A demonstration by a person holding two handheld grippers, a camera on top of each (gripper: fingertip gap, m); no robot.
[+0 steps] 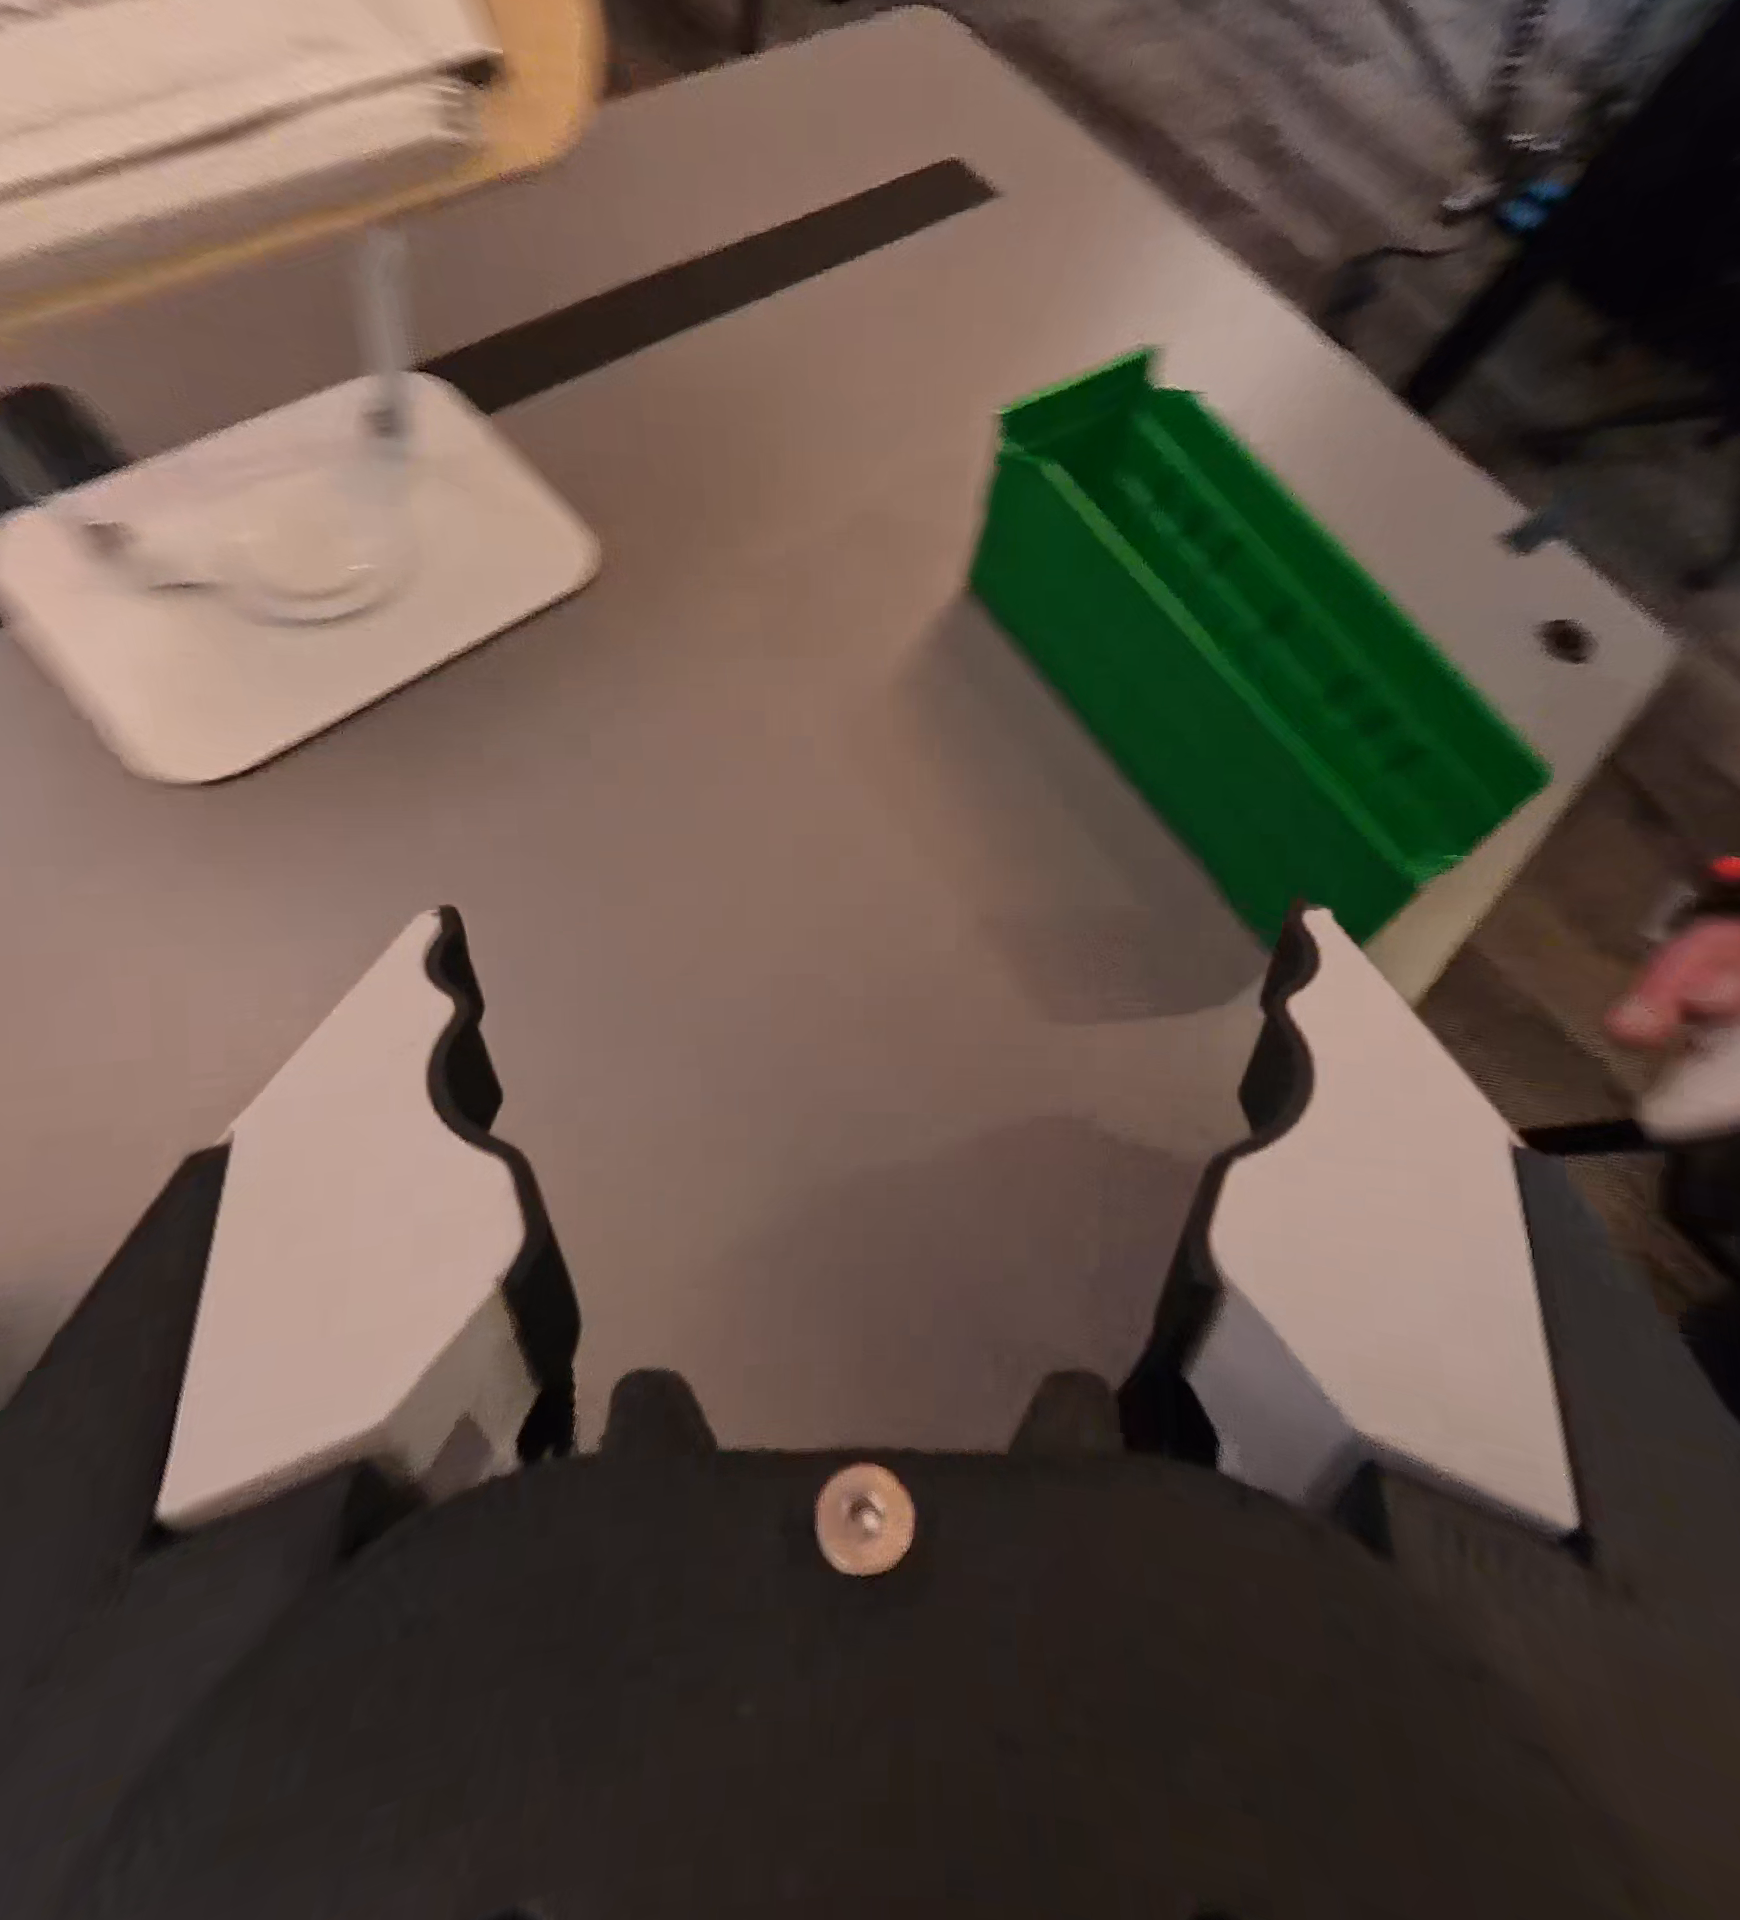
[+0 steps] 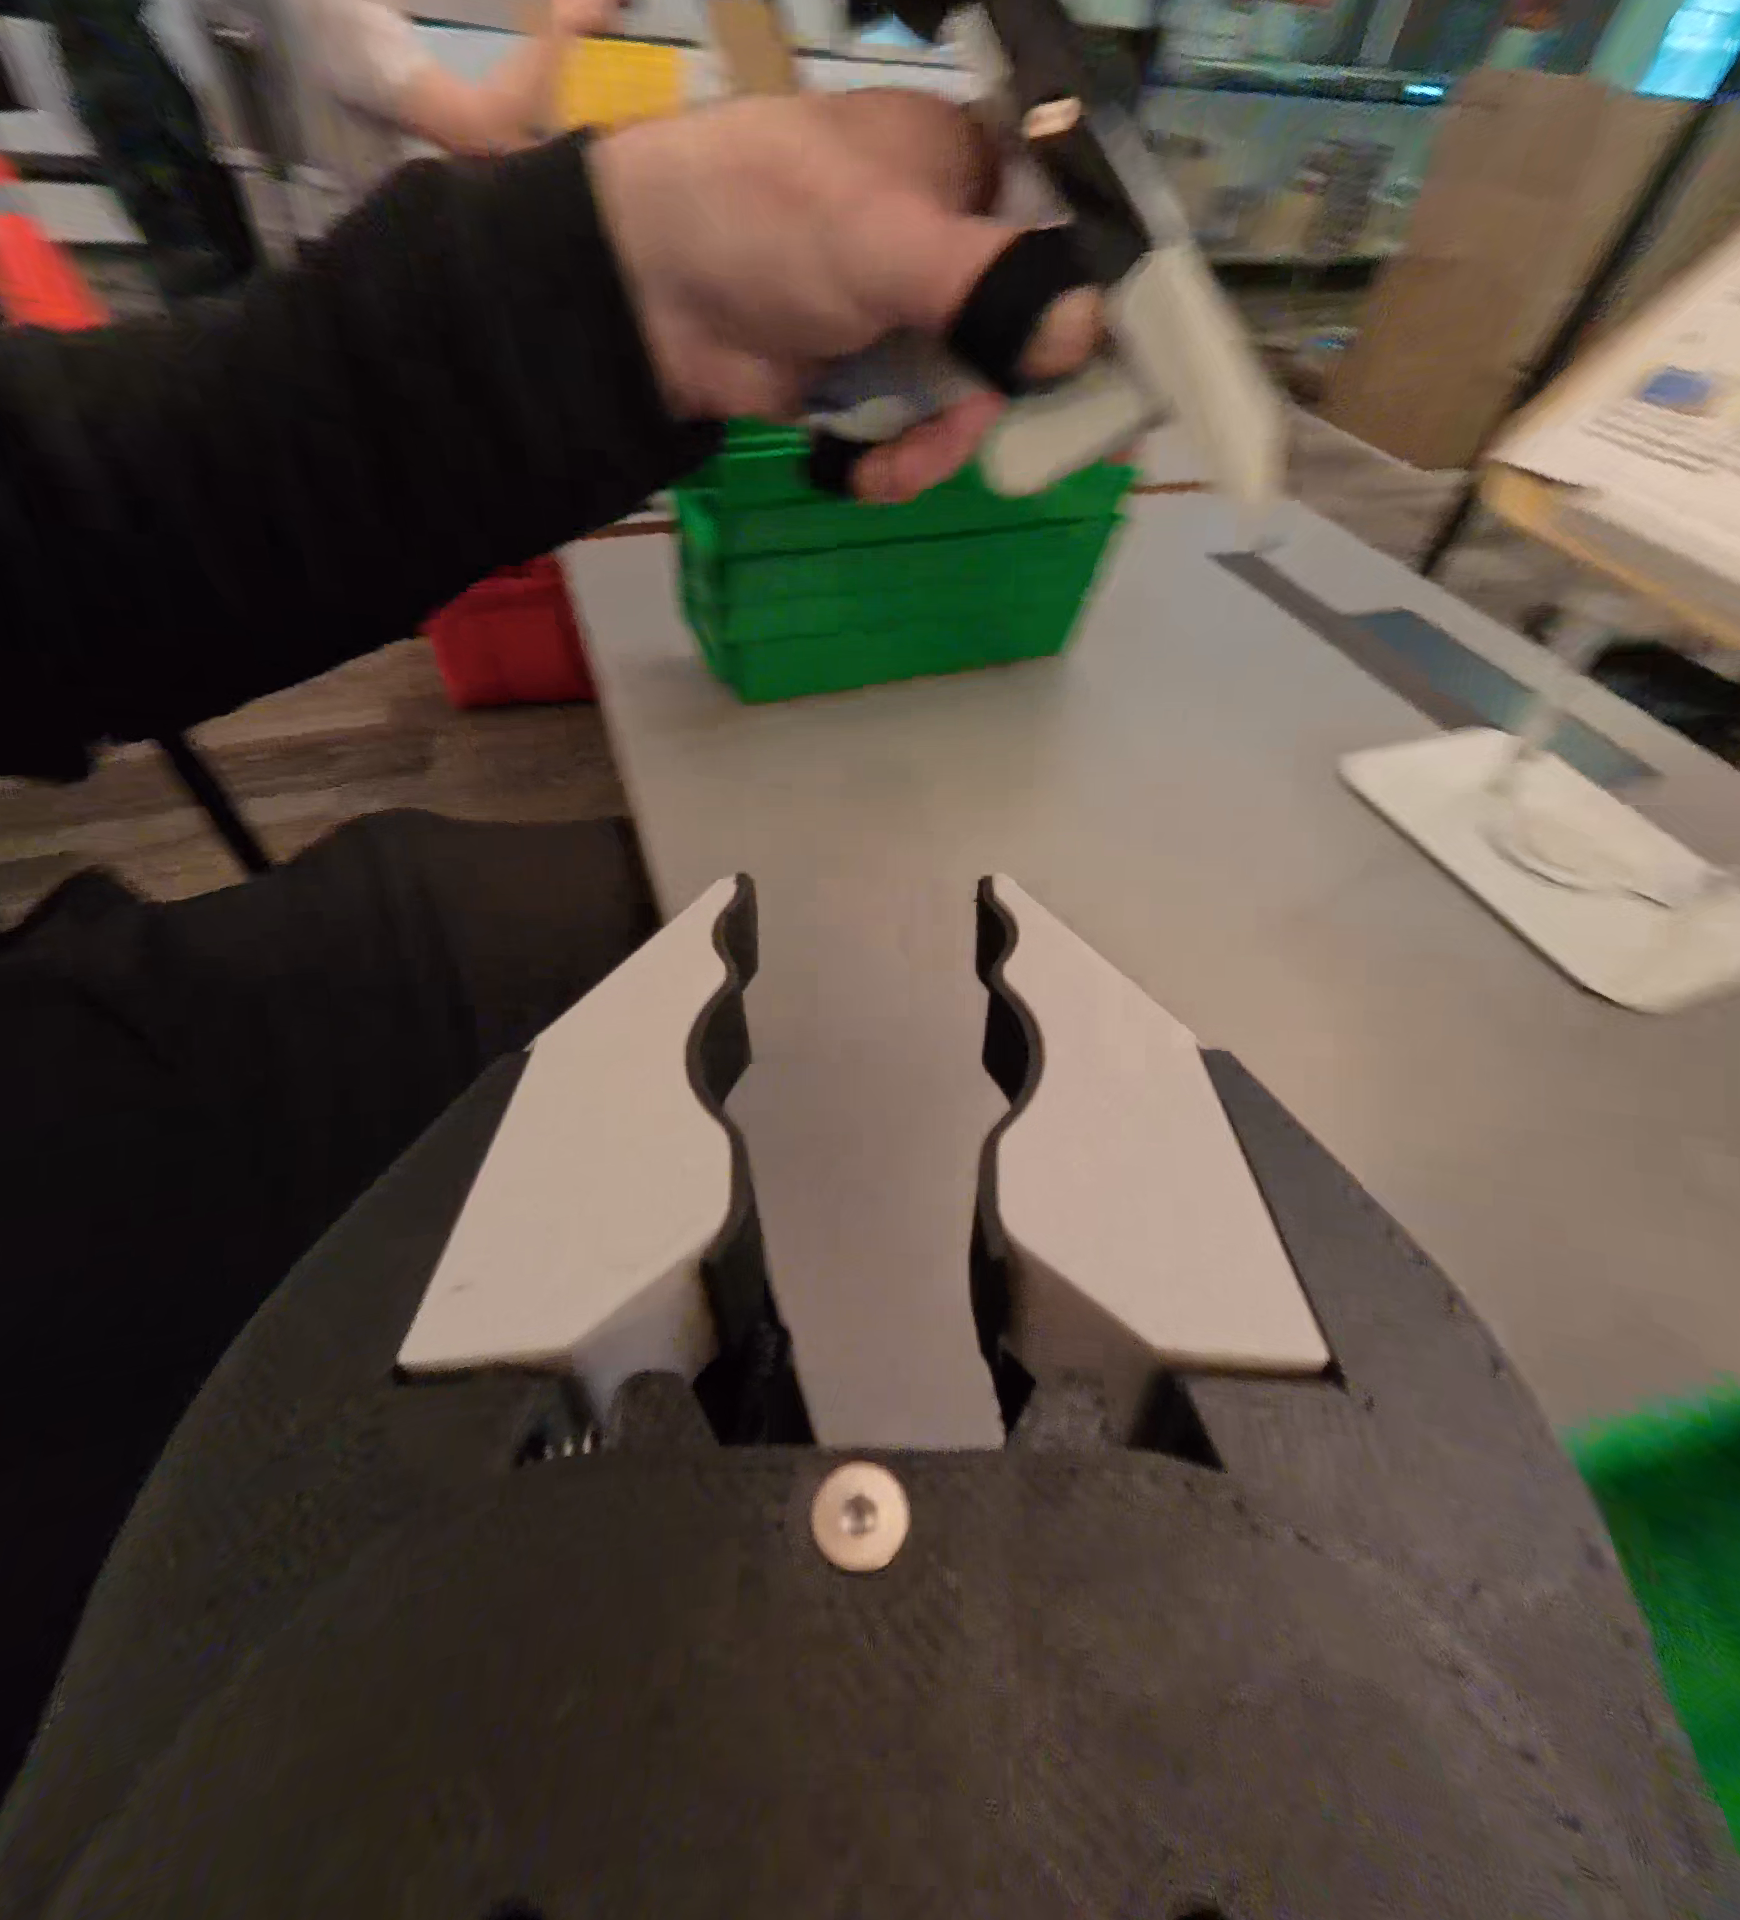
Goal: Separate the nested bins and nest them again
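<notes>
A single green bin stands open side up on the grey table, near its right edge. My left gripper is open wide and empty, above the table to the left of this bin. In the right wrist view a stack of nested green bins stands at the table's far end. A person's hand holds the left gripper just above that stack. My right gripper is open with a moderate gap and empty, low over the table's near edge. A blurred green bin sits close at the lower right.
A white flat base with a clear stand is at the left of the table and also shows in the right wrist view. A black strip crosses the far side. A red bin lies beyond the table edge. A person's hand is at the right.
</notes>
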